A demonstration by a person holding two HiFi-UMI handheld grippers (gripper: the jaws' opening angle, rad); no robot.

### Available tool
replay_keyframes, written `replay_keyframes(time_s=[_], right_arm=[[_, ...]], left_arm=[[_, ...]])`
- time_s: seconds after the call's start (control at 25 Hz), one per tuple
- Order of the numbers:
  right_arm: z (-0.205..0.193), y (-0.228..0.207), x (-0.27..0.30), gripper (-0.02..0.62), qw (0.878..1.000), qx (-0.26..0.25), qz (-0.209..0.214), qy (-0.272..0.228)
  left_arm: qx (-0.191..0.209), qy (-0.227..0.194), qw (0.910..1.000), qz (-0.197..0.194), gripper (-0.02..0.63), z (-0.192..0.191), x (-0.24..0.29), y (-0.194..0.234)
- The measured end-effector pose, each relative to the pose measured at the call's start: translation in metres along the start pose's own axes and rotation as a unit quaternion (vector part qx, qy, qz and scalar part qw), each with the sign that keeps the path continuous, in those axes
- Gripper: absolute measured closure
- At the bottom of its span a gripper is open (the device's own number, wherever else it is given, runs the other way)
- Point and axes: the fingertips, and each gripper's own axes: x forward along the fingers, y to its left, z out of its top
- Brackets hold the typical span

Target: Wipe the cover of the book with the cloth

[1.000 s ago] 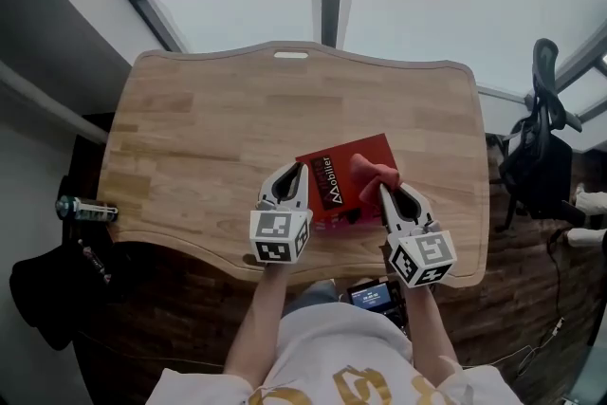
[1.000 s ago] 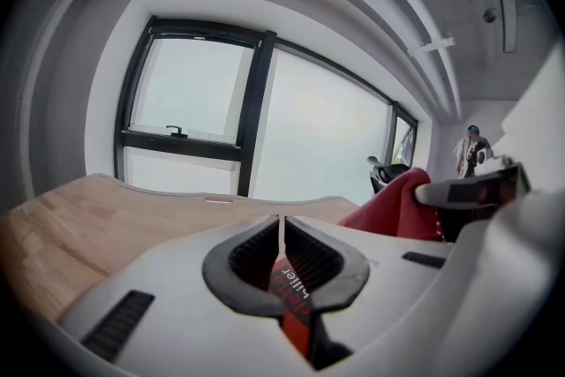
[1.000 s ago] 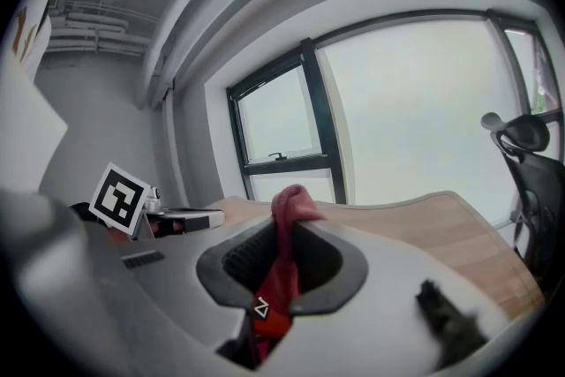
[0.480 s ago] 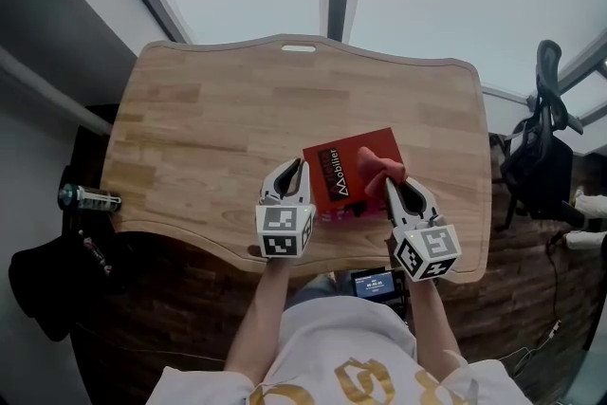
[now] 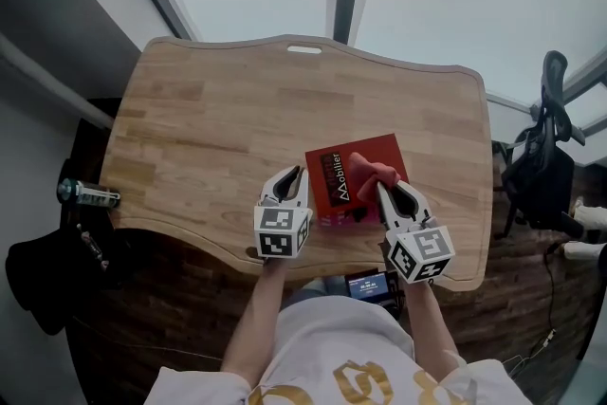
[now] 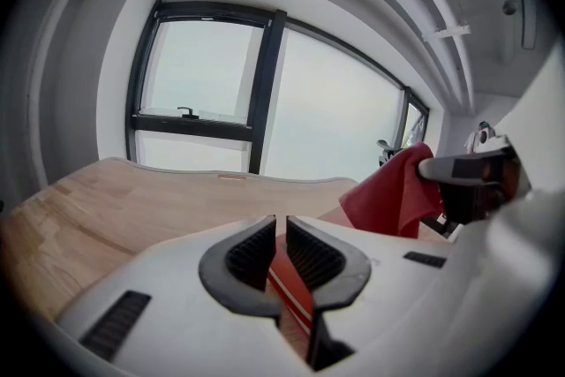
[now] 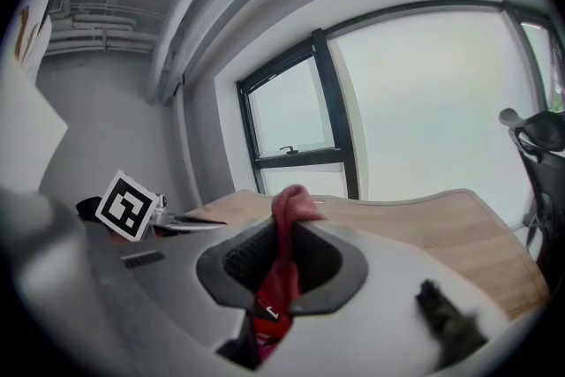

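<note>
A red book with a black title strip lies on the wooden table near its front edge. My right gripper is shut on a red cloth, which rests bunched on the cover; the cloth sticks up between its pads. My left gripper sits at the book's left edge. Its jaws have just been opening and stand a narrow slit apart, with the book's edge showing in the slit. The left gripper view also shows the cloth to its right.
A bottle lies off the table's left side and dark gear lies on the floor below it. An office chair stands to the right. A small screen sits under the front edge. Windows are behind the table.
The left gripper has sunk a little at the book's left edge. The right gripper and cloth stay on the cover.
</note>
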Motion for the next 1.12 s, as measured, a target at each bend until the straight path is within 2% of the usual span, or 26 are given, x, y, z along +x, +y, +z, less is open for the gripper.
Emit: replay_keyframes(time_s=[0.4, 0.8, 1.12], right_arm=[[-0.022, 0.006, 0.020, 0.538, 0.999, -0.006, 0.019, 0.035], [-0.040, 0.010, 0.046, 0.538, 0.997, -0.012, 0.038, 0.062], [-0.064, 0.014, 0.069, 0.538, 0.994, -0.011, 0.060, 0.090]], left_arm=[[-0.022, 0.044, 0.9987, -0.015, 0.495, -0.036, 0.012, 0.002], [-0.042, 0.081, 0.9955, -0.026, 0.494, -0.060, 0.032, 0.007], [-0.065, 0.094, 0.9931, -0.029, 0.483, -0.075, 0.048, 0.009]])
